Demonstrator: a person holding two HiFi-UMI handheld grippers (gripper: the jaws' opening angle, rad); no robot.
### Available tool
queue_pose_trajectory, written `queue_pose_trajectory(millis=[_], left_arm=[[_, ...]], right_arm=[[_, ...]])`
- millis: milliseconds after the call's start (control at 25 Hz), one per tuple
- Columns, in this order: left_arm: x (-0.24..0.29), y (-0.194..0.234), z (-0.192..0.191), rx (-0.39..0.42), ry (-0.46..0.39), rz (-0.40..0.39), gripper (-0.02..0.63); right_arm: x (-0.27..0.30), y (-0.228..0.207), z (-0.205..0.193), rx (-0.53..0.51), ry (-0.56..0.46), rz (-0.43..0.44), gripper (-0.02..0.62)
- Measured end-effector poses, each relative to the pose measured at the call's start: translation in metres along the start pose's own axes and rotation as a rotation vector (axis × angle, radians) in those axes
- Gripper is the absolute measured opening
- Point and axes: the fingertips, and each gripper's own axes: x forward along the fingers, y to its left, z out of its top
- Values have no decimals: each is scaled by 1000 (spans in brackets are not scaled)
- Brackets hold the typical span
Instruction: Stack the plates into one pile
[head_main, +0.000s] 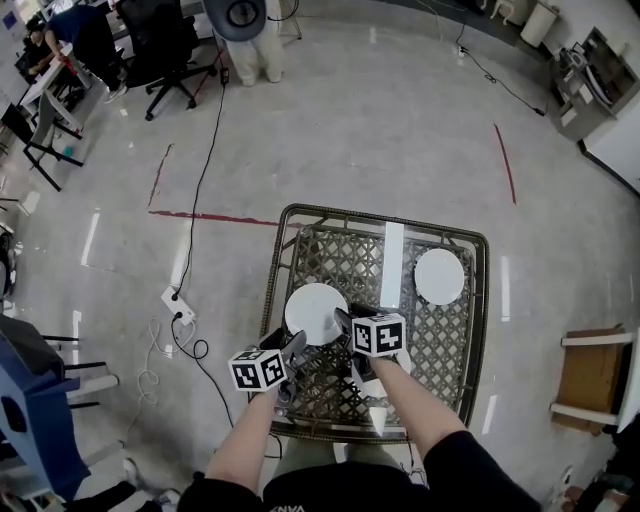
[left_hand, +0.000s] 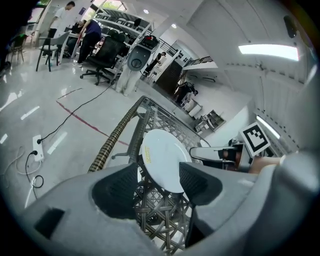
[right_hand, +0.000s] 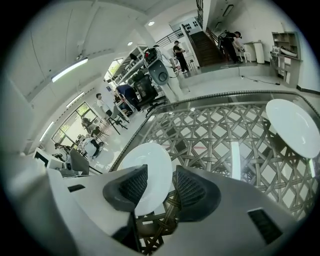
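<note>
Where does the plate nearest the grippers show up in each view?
Head view: the near plate sits at centre, on the left half of the woven table.
Left gripper view: centre, just past the open jaws.
Right gripper view: lower left of centre, partly behind one jaw.
Shared landmark: the table's braided rim, visible in all three.

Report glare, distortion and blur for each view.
Head view: light glares in streaks on the glossy floor; detail is sharp. Left gripper view: strong fisheye bending, black corners, a blown-out ceiling lamp. Right gripper view: same fisheye curve, bowing the table rim.
</note>
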Motion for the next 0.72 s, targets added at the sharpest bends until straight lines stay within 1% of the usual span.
queue_pose_trajectory(millis=[200, 320, 480, 600, 720], left_arm=[[7, -2, 1, 5, 24, -20, 255], [10, -5, 2, 23, 37, -33, 254], [8, -8, 2, 57, 47, -31, 255], [5, -12, 3, 94, 40, -35, 255], [0, -22, 5, 138, 28, -41, 255]], right_arm=[[11, 1, -5, 7, 46, 7, 176], [14, 2, -7, 16, 50, 11, 145], [10, 3, -8, 27, 40, 19, 143], [4, 5, -5, 35, 10, 39, 137], [-7, 6, -1, 23, -18, 47, 135]])
